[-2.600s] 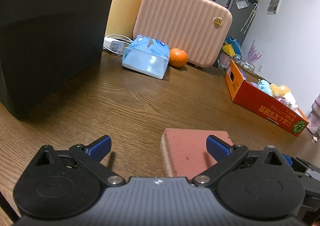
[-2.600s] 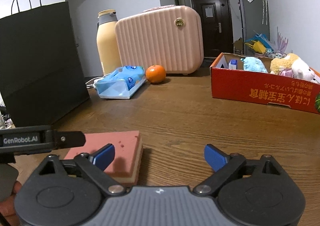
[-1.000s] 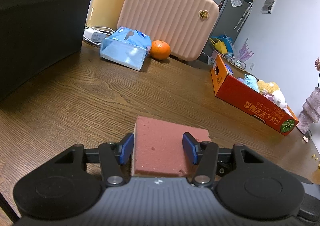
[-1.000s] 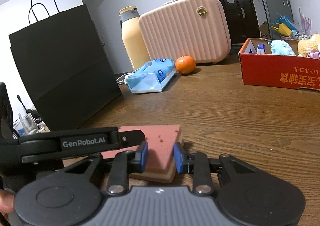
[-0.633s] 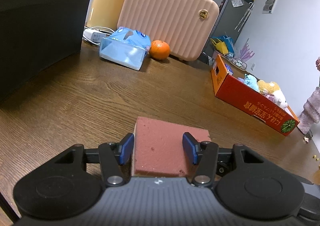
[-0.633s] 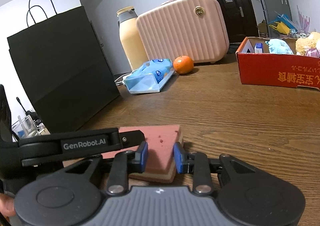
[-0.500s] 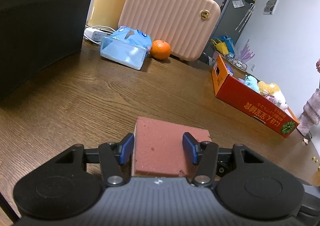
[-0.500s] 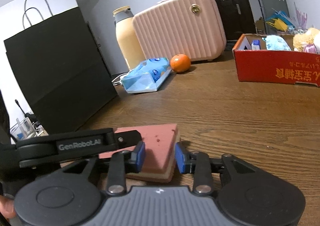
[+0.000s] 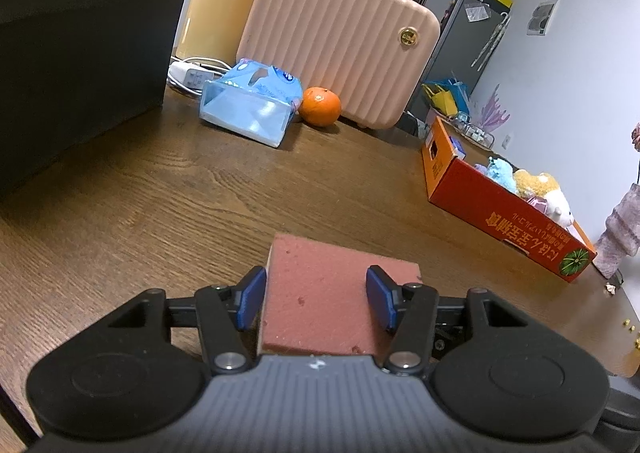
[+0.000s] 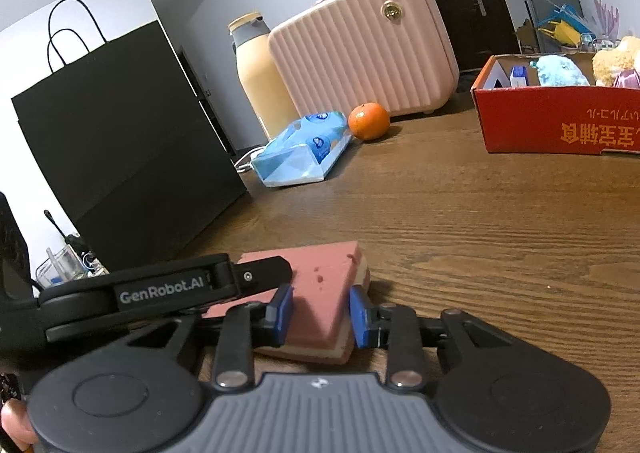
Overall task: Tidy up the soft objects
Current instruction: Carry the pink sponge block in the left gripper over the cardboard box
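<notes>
Wood-grain table [image 9: 168, 189], grey walls [image 9: 576, 65] — dark door [image 10: 456, 1] behind

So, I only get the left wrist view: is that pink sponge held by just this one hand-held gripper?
Observer: No. The right hand-held gripper pinches one end of the sponge too; its jaws have just been closing on it.
Operator: And that dark wall on my left?
Observer: It is a black paper bag; the right wrist view shows its two cord handles standing up.
Operator: Anything written on my gripper?
Observer: Yes, a finger of the left hand-held gripper reads GenRobot.AI.
</notes>
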`<control>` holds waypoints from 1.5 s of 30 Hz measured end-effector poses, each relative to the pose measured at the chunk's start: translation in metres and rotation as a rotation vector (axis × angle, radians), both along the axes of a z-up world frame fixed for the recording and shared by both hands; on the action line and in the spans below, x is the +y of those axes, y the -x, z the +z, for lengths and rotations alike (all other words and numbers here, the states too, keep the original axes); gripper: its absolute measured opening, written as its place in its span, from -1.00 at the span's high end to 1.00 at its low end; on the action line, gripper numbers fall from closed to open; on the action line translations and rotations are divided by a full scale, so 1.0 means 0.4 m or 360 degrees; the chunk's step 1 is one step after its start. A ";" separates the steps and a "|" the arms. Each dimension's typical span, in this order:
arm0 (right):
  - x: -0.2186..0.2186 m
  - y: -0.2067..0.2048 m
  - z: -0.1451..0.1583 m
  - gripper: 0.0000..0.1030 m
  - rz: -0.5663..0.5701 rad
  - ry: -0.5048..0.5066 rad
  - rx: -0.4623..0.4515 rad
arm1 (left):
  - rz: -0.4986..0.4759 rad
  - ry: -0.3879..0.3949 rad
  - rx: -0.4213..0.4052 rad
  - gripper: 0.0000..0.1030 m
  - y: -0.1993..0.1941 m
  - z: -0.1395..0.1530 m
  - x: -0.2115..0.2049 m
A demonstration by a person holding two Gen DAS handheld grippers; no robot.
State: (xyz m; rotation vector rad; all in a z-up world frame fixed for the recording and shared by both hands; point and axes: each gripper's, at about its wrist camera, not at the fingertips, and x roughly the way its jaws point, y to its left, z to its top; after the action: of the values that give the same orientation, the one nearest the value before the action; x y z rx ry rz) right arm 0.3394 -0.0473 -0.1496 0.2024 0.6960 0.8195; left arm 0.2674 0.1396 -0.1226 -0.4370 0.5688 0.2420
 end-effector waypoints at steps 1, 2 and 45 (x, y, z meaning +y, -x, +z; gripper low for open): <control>-0.002 0.001 0.001 0.42 -0.0005 -0.0005 -0.0005 | 0.0000 0.0000 -0.0003 -0.08 -0.001 0.002 -0.002; -0.005 0.001 0.003 0.42 -0.0011 -0.0010 -0.0010 | 0.0001 0.0002 -0.0007 -0.08 -0.003 0.004 -0.004; -0.307 -0.242 0.072 0.43 -0.0510 -0.0291 -0.0366 | -0.0199 0.0045 -0.0296 -0.07 -0.352 0.111 -0.289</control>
State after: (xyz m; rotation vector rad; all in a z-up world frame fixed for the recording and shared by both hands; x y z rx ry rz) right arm 0.4361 -0.1702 -0.1208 0.3682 0.3590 0.5858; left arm 0.4082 0.0240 -0.0782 -0.4446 0.4160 0.0727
